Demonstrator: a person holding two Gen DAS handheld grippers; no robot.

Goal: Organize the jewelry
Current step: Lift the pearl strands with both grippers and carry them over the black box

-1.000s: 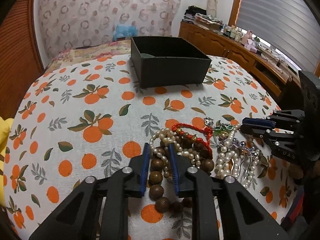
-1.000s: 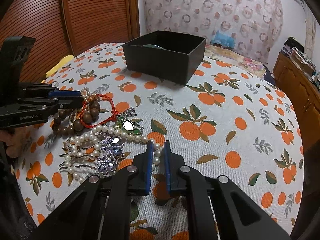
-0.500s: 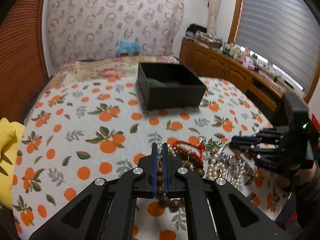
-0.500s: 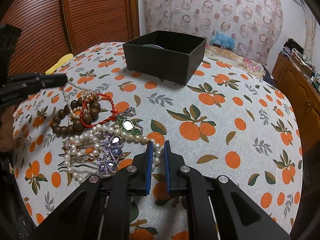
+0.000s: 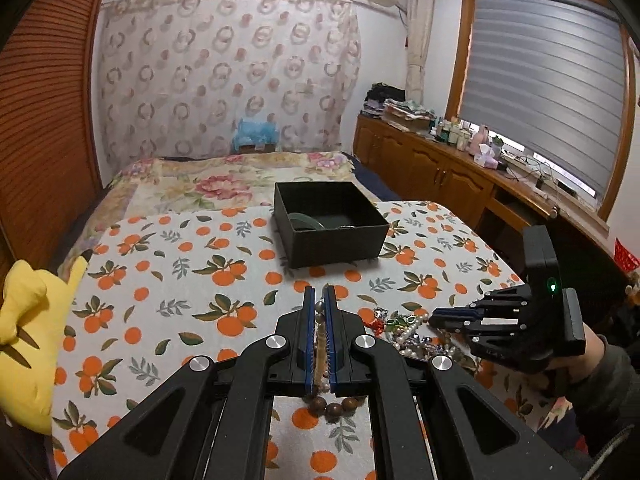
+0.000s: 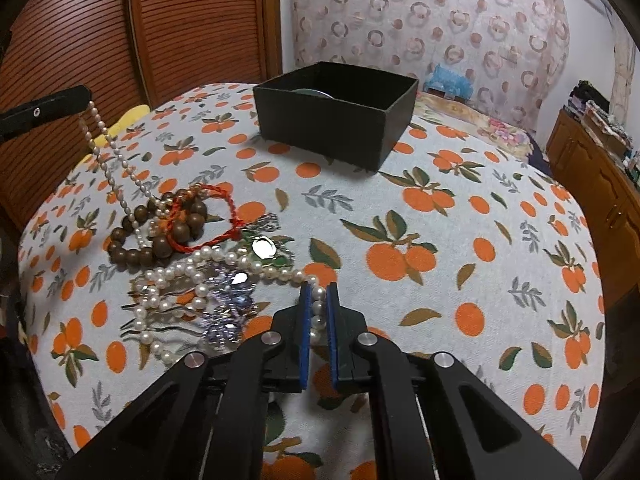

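Observation:
My left gripper (image 5: 319, 300) is shut on a thin strand of small pearls (image 5: 320, 344) and holds it lifted above the table. In the right wrist view the strand (image 6: 108, 164) hangs from the left gripper (image 6: 82, 98) down to the jewelry pile. The pile holds a brown wooden bead bracelet (image 6: 136, 248), a red cord (image 6: 212, 216), a silver pendant (image 6: 264, 246) and crystal hair combs (image 6: 228, 304). My right gripper (image 6: 318, 300) is shut on a large-pearl necklace (image 6: 240, 260) lying on the cloth. A black open box (image 5: 330, 224) stands at the far side.
The table has an orange-print cloth (image 6: 440, 220). A yellow plush toy (image 5: 28, 332) lies at its left edge. A bed (image 5: 208, 180) lies behind the table, and wooden cabinets (image 5: 440, 176) run along the right wall.
My left gripper closed on the thin pearl strand and rose well above the table, pulling the strand up out of the pile. My right gripper stayed in place.

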